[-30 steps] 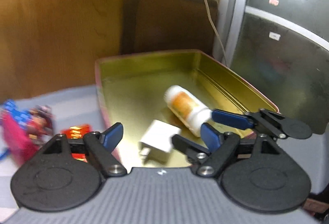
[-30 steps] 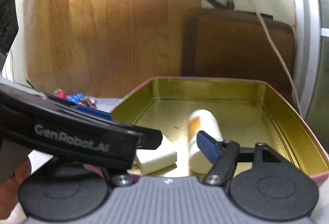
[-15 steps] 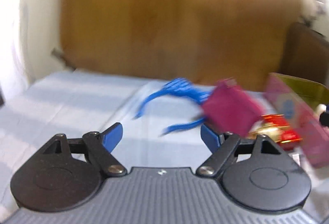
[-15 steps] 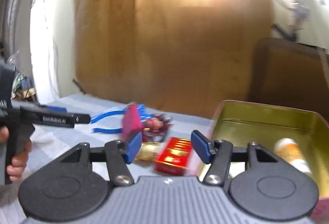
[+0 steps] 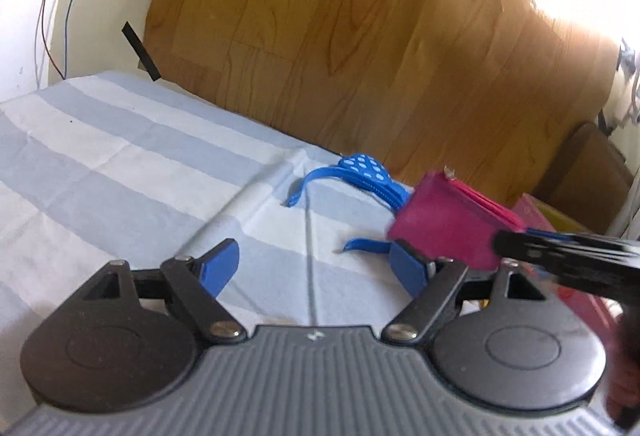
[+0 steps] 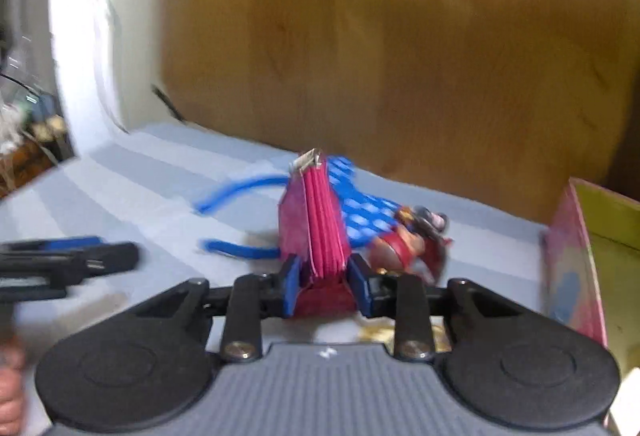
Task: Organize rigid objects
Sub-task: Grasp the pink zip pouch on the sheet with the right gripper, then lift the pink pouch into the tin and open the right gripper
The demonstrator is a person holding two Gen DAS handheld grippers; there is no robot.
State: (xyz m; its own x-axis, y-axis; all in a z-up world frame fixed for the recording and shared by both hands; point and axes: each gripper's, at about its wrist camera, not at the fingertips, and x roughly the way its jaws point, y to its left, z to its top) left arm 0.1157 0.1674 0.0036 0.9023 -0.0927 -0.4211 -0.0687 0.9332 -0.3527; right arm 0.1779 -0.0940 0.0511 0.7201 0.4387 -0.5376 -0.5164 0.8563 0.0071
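Right gripper (image 6: 322, 289) clamped on the pink wallet (image 6: 316, 232), upright on the striped cloth (image 5: 120, 164) near the blue strap (image 5: 360, 172). Left gripper (image 5: 316, 268) spread wide, holding nothing. Tin (image 6: 576, 256) at right.

A magenta wallet (image 6: 318, 224) stands on edge; behind it lies a blue polka-dot strap (image 6: 360, 204), a red figurine (image 6: 412, 242) beside.

Tin (image 6: 576, 260) cropped; figurine (image 6: 408, 240) perhaps blurred
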